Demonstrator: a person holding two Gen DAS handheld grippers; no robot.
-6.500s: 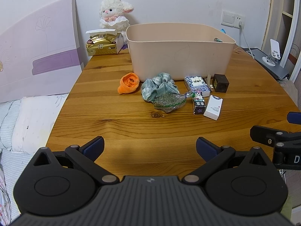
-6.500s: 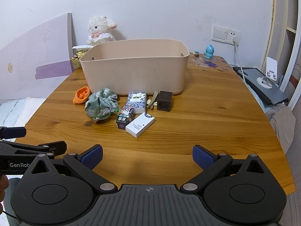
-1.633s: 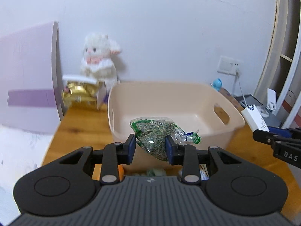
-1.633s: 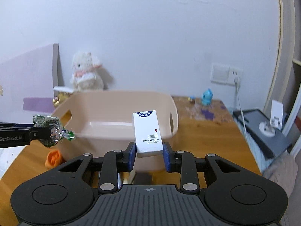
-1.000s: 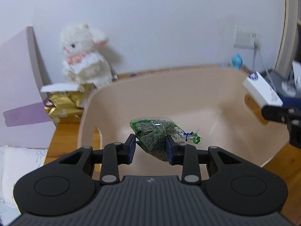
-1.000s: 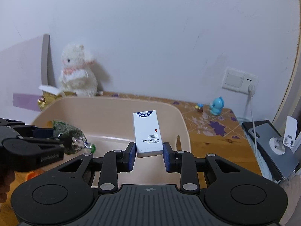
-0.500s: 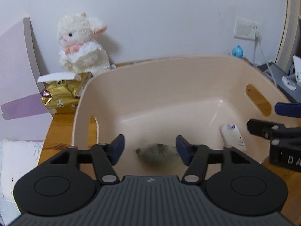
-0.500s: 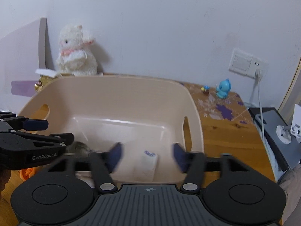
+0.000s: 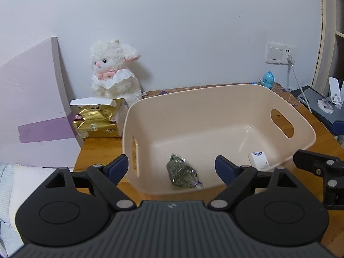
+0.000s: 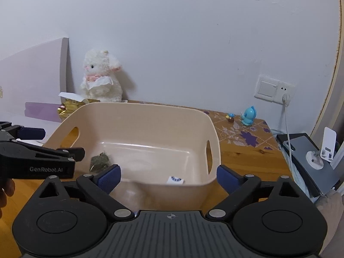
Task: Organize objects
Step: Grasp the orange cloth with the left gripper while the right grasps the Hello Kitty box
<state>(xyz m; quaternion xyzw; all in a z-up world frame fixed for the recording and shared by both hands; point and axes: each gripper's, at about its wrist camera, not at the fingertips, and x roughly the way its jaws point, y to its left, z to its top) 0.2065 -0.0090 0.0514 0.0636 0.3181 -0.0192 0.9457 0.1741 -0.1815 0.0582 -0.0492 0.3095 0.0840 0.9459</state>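
1. Fingers, left gripper [image 9: 172, 167]: blue pads [image 9: 117, 167] spread wide, nothing between them; poised above the near rim of the beige bin [image 9: 217, 90].
2. Fingers, right gripper [image 10: 168, 175]: pads [image 10: 108, 177] likewise spread wide and empty, over the bin's near wall.
3. Green packet [image 9: 182, 173]: lies loose on the bin floor, toward the left gripper's side, close to the near wall.
4. White box [image 9: 259, 160]: also on the bin floor, near the slotted handle side, well apart from the packet. In the right wrist view only its top edge [image 10: 175, 179] shows above the rim.
5. Bin: light plastic, seated on the wooden table [image 10: 243, 152]; plush lamb [image 9: 114, 73] and gold packet [image 9: 96, 120] stand just beyond it.
6. Hazard, judged: either open finger dropping back toward the table could catch the near rim and drag or tip the bin, since it looks light and is barely loaded.
7. Hazard, judged: the two grippers sit close together over the same rim, so a crossing withdrawal could knock them together.
8. Hazard, judged: whatever else needs sorting is out of view below, so reaching down blind risks a missed grasp.
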